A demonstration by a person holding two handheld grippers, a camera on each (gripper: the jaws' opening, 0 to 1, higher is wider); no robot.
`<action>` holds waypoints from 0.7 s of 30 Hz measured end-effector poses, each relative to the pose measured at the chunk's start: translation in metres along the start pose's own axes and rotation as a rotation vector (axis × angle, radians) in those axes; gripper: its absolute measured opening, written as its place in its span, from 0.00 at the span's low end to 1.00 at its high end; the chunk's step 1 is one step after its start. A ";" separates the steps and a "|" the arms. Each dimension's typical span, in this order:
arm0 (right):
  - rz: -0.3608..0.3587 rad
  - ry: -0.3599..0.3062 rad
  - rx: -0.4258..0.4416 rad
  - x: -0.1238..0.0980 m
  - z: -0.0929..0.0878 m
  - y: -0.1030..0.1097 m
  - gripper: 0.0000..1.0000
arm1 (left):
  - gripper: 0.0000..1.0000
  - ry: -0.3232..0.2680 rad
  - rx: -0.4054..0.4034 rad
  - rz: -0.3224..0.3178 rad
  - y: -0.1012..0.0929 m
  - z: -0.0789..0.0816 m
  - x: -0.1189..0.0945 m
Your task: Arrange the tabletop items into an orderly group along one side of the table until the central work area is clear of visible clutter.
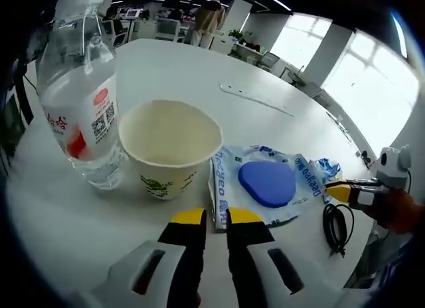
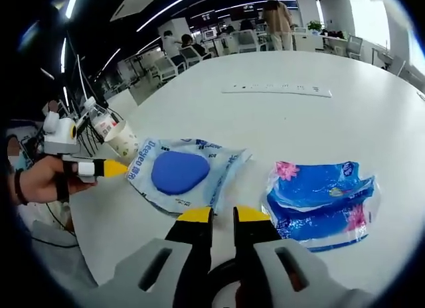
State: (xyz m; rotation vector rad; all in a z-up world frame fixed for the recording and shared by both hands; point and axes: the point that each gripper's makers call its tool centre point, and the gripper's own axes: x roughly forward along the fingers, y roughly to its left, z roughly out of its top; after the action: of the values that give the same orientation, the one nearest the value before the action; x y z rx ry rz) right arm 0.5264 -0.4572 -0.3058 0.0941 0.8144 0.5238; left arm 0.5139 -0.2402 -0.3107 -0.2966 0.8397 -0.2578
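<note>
A clear water bottle (image 1: 80, 102) with a red-and-white label stands at the left, touching a cream paper cup (image 1: 169, 149). Right of the cup lies a flat blue-and-white pack with a blue oval pad (image 1: 265, 182) (image 2: 179, 172). My left gripper (image 1: 216, 218) (image 2: 116, 167) is shut, its yellow tips at the pack's near corner; whether it pinches the wrapper I cannot tell. A blue tissue packet (image 2: 322, 202) (image 1: 325, 168) lies beyond the pack. My right gripper (image 2: 223, 215) (image 1: 335, 192) is shut, hovering between pack and packet with nothing held.
A black cable (image 1: 337, 225) coils at the table edge under the right gripper. A long white strip (image 1: 255, 99) (image 2: 275, 89) lies across the middle of the white table (image 2: 199, 109). Office chairs and people are far behind.
</note>
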 end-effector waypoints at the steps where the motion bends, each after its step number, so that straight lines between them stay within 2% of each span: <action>1: 0.002 -0.002 -0.002 -0.001 0.000 0.000 0.11 | 0.09 -0.001 0.002 0.001 0.000 0.000 -0.001; 7: -0.005 -0.013 -0.009 -0.009 0.002 -0.008 0.11 | 0.09 -0.009 0.013 -0.002 -0.001 0.001 -0.007; 21: -0.024 -0.033 -0.011 -0.032 0.001 -0.025 0.12 | 0.10 -0.011 0.019 -0.004 -0.003 -0.011 -0.026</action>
State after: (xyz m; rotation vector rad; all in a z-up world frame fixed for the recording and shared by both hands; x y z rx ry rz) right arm 0.5193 -0.4944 -0.2913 0.0826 0.7795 0.5032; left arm 0.4885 -0.2357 -0.2992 -0.2814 0.8257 -0.2678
